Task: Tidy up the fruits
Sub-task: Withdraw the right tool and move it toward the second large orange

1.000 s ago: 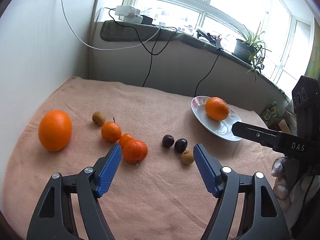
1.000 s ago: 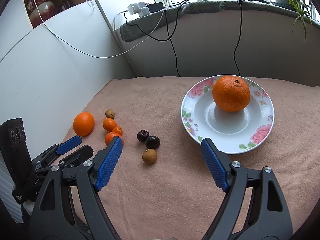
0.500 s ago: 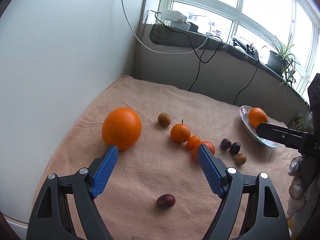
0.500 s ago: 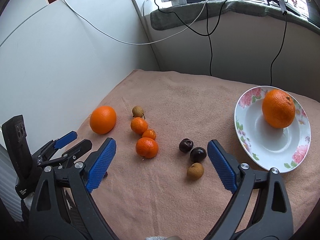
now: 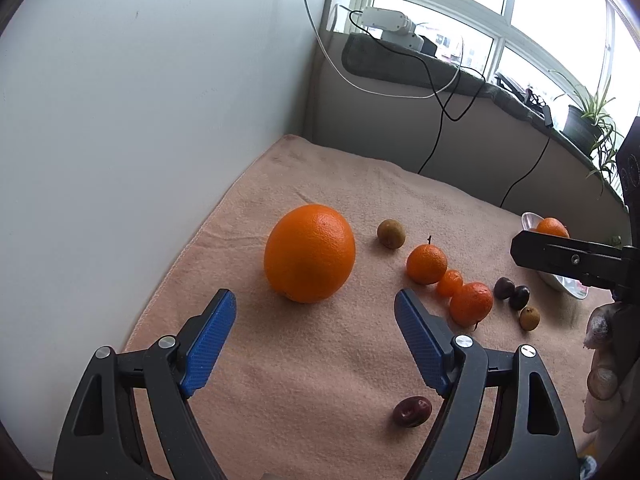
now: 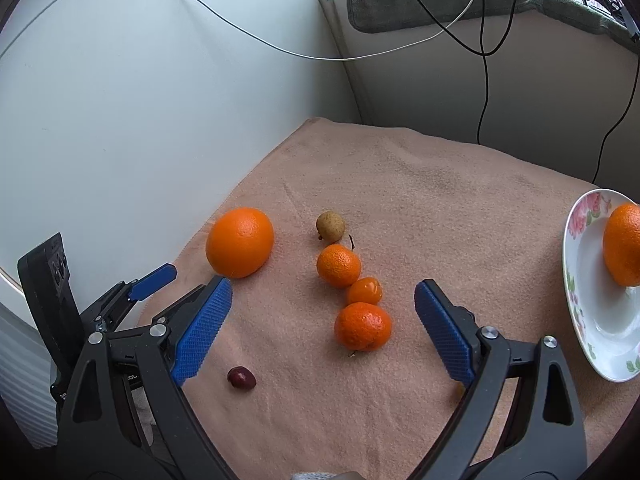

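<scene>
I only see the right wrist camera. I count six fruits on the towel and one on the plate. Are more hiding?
Observer: Yes, two dark round fruits sit hidden behind a finger of the right gripper.
Operator: Anything with them?
Observer: A small brown fruit, just beside them on the towel.
Operator: Is the left gripper holding the big orange?
Observer: No, the left gripper has its jaws open, the big orange ahead of them, untouched.

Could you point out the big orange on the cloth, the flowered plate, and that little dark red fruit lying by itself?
Big orange (image 5: pixel 309 253): left wrist view, middle of its peel.
Flowered plate (image 6: pixel 576 280): right wrist view, bare left rim.
Dark red fruit (image 6: pixel 241 377): right wrist view, its centre.
</scene>
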`<state>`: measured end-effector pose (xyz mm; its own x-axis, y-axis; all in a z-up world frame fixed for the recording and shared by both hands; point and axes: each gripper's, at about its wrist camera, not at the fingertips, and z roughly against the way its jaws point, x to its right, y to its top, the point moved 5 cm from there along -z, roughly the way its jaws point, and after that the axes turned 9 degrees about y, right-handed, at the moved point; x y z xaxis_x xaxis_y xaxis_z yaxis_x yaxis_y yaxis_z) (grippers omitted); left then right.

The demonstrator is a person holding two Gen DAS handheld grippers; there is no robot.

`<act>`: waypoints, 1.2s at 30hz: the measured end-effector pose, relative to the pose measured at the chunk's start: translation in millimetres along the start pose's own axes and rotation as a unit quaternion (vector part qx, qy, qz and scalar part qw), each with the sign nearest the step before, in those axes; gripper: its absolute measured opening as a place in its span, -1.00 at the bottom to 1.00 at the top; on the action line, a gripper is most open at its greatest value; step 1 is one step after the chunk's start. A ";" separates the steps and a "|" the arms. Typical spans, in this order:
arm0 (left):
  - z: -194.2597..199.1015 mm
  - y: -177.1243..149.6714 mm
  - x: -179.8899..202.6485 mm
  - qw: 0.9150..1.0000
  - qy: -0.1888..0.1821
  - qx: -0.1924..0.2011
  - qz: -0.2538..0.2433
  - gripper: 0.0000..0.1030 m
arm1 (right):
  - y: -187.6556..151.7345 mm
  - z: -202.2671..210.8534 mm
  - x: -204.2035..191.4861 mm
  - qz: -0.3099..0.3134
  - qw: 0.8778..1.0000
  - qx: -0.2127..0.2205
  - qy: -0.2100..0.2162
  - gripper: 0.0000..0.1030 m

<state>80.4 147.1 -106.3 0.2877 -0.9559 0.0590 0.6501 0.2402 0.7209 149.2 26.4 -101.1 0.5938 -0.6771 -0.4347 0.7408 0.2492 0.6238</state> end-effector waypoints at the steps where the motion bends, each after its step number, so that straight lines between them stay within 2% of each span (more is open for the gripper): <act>1: -1.0 0.4 -1.7 1.000 0.000 -0.001 0.000 0.59 | 1.4 -4.8 -1.8 0.000 1.000 -0.003 0.003 0.84; 6: -4.8 1.6 -9.2 1.000 0.002 -0.003 0.003 0.59 | 6.0 -24.8 -12.3 -0.002 1.000 -0.017 0.025 0.84; 12: -7.7 1.2 -15.6 1.000 0.005 -0.007 0.008 0.59 | 8.2 -44.4 -21.6 0.008 0.999 -0.031 0.032 0.84; 21: -7.2 3.5 -12.5 1.000 0.003 -0.003 0.008 0.59 | 6.2 -48.2 -24.0 0.013 0.999 -0.035 0.034 0.84; 26: -3.5 3.6 -5.4 1.000 -0.001 0.000 0.002 0.59 | 6.0 -36.9 -22.6 0.020 0.999 -0.023 0.021 0.84; 36: 1.7 5.2 8.9 1.000 0.001 0.005 -0.012 0.59 | 9.5 -4.5 -24.7 0.059 0.997 0.015 -0.054 0.84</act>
<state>85.1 139.6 -100.8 0.2738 -0.9610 0.0395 0.6501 0.2151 0.7288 143.0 48.6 -87.4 0.6374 -0.7153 -0.2864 0.6576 0.3113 0.6860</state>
